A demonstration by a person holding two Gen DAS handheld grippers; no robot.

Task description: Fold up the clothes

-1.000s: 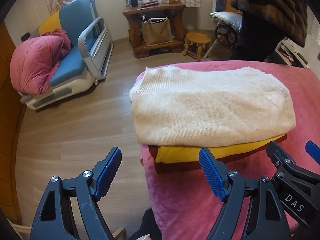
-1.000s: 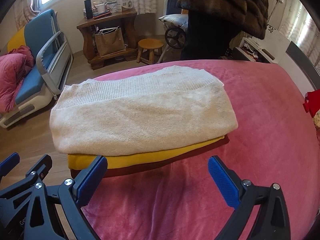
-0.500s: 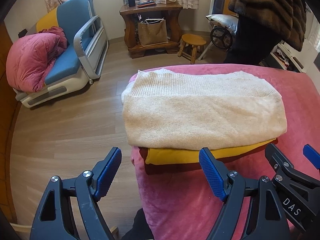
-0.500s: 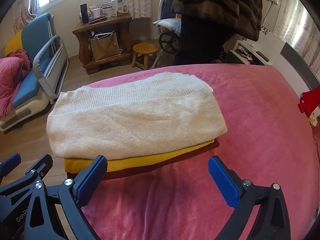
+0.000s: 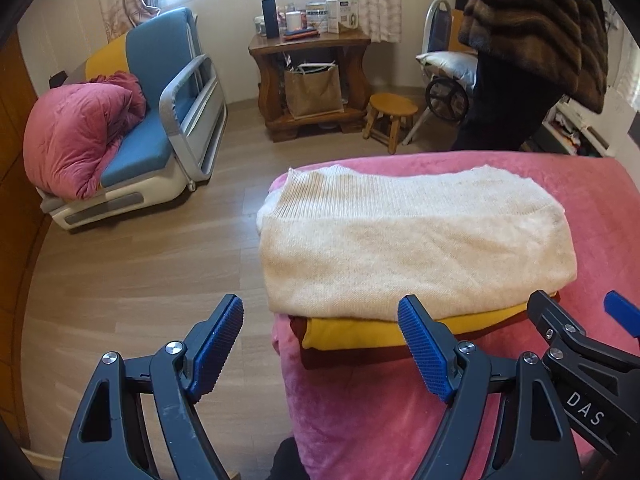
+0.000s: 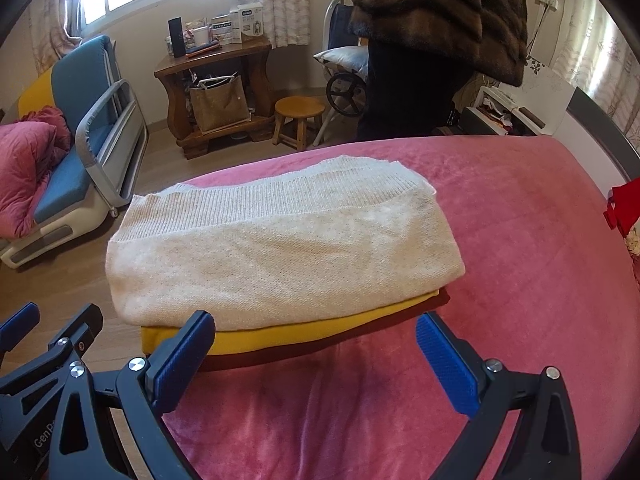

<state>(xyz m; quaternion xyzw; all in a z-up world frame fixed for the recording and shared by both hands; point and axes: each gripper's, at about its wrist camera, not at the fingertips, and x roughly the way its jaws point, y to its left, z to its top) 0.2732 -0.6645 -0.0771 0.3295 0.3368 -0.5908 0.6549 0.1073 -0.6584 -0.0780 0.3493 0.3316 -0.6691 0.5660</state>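
Note:
A folded cream knit sweater (image 5: 416,248) lies on top of a folded yellow garment (image 5: 360,330) and a dark red one, stacked at the corner of a pink-covered bed (image 5: 400,408). The stack also shows in the right wrist view, sweater (image 6: 280,248) over yellow garment (image 6: 288,334). My left gripper (image 5: 322,344) is open and empty, just short of the stack's near left corner. My right gripper (image 6: 316,354) is open and empty, in front of the stack's near edge. Each gripper shows at the edge of the other's view.
Wooden floor lies left of the bed. A blue chair with a pink quilt (image 5: 80,140) stands at the far left. A wooden side table (image 5: 312,80), a small stool (image 5: 390,116) and a person in a fur coat (image 5: 532,40) are beyond the bed. Red cloth (image 6: 624,204) lies at the right.
Both grippers have drawn back and risen slightly from the stack, which looks smaller and farther. Both stay open and empty. The stack has not moved.

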